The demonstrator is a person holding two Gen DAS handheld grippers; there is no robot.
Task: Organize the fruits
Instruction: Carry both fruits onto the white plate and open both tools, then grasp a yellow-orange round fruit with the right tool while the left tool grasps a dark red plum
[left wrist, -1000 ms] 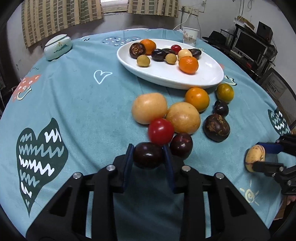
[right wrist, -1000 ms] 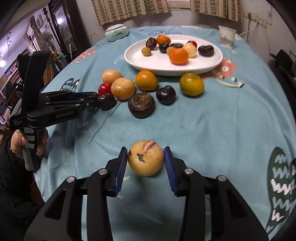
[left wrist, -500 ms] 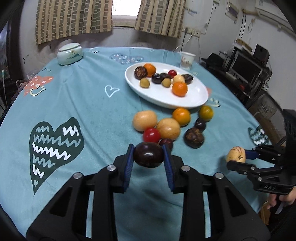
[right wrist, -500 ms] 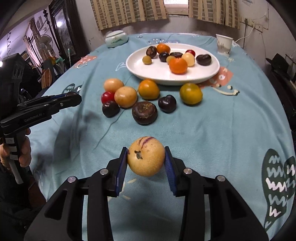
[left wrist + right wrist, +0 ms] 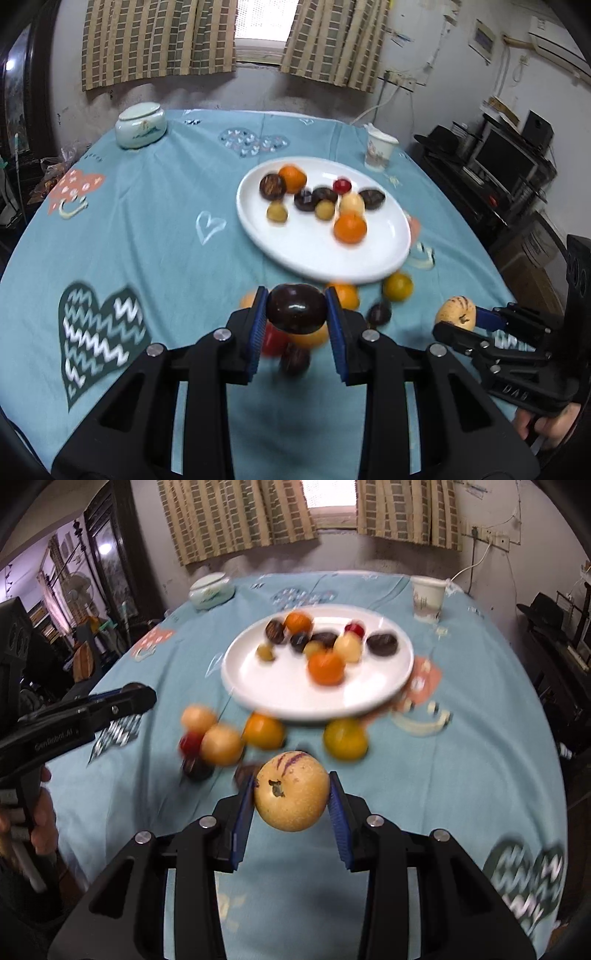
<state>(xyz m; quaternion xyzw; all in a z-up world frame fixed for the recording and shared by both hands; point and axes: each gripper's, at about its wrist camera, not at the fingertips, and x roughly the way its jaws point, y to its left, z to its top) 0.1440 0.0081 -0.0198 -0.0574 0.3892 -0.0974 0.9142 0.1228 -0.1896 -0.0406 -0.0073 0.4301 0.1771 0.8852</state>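
1. Dark plum (image 5: 296,308): clamped btwn the blue pads of the left gripper (image 5: 296,312), held up off the cloth.
2. Yellow pepino melon w/ purple streaks (image 5: 291,791): pinched btwn the pads of the right gripper (image 5: 292,794), stem scar facing the cam, also clear of the cloth.
3. Just past the left jaws, partly hidden by them: loose fruit on the cloth, blurred — a red one (image 5: 272,339), a yellow-orange one (image 5: 312,336), a small dark one (image 5: 294,362); further out an orange (image 5: 345,295), a greenish-yellow citrus (image 5: 398,287), another dark fruit (image 5: 378,314).
4. Ahead of both jaws: white oval plate (image 5: 317,254) w/ oranges, dark fruit, small yellow ones & a red one in its far half; near half bare.
5. Right of left jaws: right gripper w/ the melon, a hand (image 5: 546,428) on its grip.
6. Left of right jaws: left gripper's side, a hand (image 5: 40,823) under it.
7. Beyond plate: paper cup (image 5: 380,152) to the right, lidded ceramic jar (image 5: 140,124) far left, all on a teal tablecloth (image 5: 147,229) w/ heart prints.
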